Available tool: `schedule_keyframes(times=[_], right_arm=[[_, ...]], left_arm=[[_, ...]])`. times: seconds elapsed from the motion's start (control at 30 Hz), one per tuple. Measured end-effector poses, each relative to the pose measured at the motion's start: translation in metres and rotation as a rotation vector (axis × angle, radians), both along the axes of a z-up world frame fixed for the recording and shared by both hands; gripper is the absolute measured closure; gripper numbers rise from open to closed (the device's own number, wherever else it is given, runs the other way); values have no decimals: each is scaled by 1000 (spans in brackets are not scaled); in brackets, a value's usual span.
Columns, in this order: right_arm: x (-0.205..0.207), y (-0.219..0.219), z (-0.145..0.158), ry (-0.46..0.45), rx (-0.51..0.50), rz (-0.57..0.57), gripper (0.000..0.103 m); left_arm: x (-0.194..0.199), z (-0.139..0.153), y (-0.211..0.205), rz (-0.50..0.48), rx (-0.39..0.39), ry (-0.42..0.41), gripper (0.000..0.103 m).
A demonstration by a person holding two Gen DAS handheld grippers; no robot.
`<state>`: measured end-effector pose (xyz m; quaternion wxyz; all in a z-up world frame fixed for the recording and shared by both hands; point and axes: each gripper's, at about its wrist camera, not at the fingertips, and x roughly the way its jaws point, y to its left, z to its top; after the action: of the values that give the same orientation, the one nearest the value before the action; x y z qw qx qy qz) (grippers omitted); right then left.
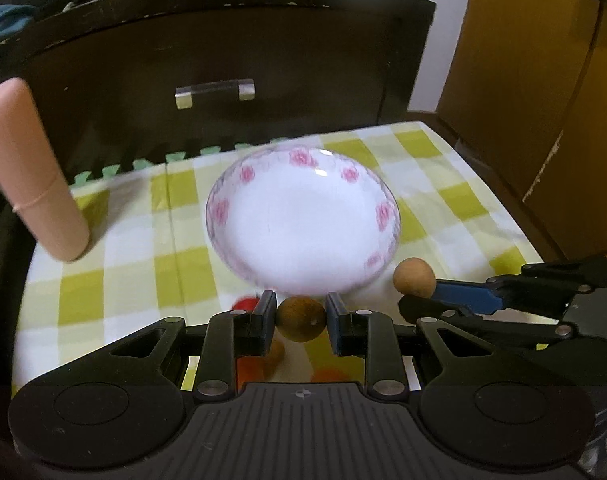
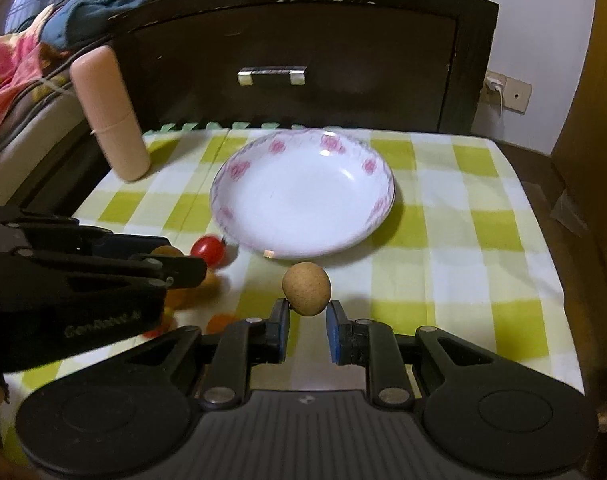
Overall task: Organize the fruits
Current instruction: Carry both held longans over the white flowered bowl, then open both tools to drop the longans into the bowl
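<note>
Two longans in play! The darker longan [image 1: 301, 318] sits clamped in the left gripper [image 1: 300, 316], held across its middle, just short of the bowl [image 1: 239, 184]. The paler longan [image 2: 306, 289] rides high at the very tips of the right gripper [image 2: 306, 312], closed on its lower half: a thin hold. These look light, round and thin-shelled, so they could roll or crack; squeeze gently, at the widest part. A tomato [image 2: 208, 250] and blurry orange fruit, possibly more tomatoes, wait on the cloth [image 2: 443, 240].
</note>
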<state>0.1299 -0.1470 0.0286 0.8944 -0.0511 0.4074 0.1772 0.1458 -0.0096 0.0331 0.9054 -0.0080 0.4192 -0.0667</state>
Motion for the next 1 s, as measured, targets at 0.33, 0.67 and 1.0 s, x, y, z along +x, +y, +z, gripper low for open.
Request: schedule_keyframes(times=[0.33,0.67,1.0], right_arm=[[60,8,-4,3,22,-15,83],[92,14,-20,11,7,-2,83],[106,14,-27,9,0,-6,83]], left_arm=[[49,-9,4,14,18,2,69],[68,-24,5,27,24,26,70],[73,-35,5,23,28,54,70]])
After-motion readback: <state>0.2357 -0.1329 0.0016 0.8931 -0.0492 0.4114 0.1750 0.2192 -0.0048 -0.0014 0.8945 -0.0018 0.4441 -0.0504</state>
